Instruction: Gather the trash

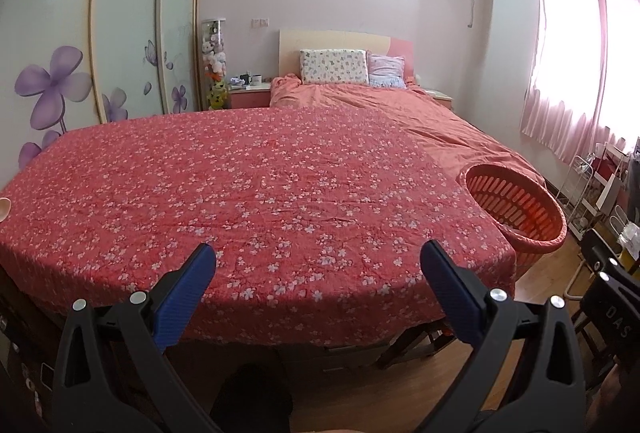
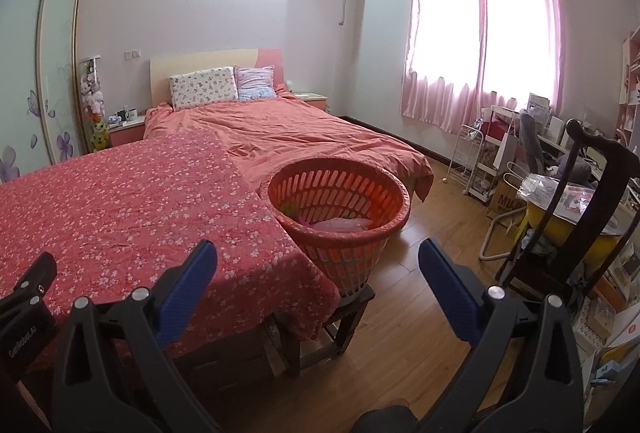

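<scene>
Tongs in both my hands stand wide apart and grip nothing: my left gripper (image 1: 318, 253) hovers over the near edge of the table's red flowered cloth (image 1: 248, 193), and my right gripper (image 2: 318, 253) hangs between that cloth's corner and the wooden floor (image 2: 420, 273). Ahead of my right gripper sits the orange slotted basket (image 2: 384, 189) on a dark wooden stool (image 2: 348, 317) just beside the table's right corner, with trash (image 2: 340, 224) already lying in its bottom, a pale wrapper and some green and pink bits. Behind the table lies the bed (image 2: 288, 129) with two pillows.
</scene>
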Available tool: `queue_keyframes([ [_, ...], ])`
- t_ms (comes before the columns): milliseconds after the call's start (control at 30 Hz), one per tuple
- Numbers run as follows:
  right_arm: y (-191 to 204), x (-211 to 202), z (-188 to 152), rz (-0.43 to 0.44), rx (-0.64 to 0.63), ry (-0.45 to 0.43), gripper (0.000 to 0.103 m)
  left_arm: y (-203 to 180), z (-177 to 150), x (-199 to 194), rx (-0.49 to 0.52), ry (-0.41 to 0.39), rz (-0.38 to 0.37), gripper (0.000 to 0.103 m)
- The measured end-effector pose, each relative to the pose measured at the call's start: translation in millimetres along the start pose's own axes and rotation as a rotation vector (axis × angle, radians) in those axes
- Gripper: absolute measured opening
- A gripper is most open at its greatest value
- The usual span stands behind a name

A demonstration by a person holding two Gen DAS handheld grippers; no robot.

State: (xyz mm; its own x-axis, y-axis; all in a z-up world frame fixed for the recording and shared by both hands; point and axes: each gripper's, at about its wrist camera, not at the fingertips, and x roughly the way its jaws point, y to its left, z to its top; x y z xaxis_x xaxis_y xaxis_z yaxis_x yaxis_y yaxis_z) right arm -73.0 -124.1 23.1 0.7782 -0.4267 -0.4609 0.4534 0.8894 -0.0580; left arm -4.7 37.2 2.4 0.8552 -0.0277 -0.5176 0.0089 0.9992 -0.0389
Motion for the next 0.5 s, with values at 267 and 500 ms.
queue_keyframes([
  [267, -0.1, 7.0, -1.8, -0.004, 0.004, 0.028, 0.098, -2.1, -1.9, 4.2, -0.006, 0.029, -0.006, 0.101],
  [500, 0.2, 7.2, -2.1, -0.004, 0.004, 0.029, 0.098, -1.9, -0.6, 3.5, -0.007, 0.031, 0.001, 0.101],
])
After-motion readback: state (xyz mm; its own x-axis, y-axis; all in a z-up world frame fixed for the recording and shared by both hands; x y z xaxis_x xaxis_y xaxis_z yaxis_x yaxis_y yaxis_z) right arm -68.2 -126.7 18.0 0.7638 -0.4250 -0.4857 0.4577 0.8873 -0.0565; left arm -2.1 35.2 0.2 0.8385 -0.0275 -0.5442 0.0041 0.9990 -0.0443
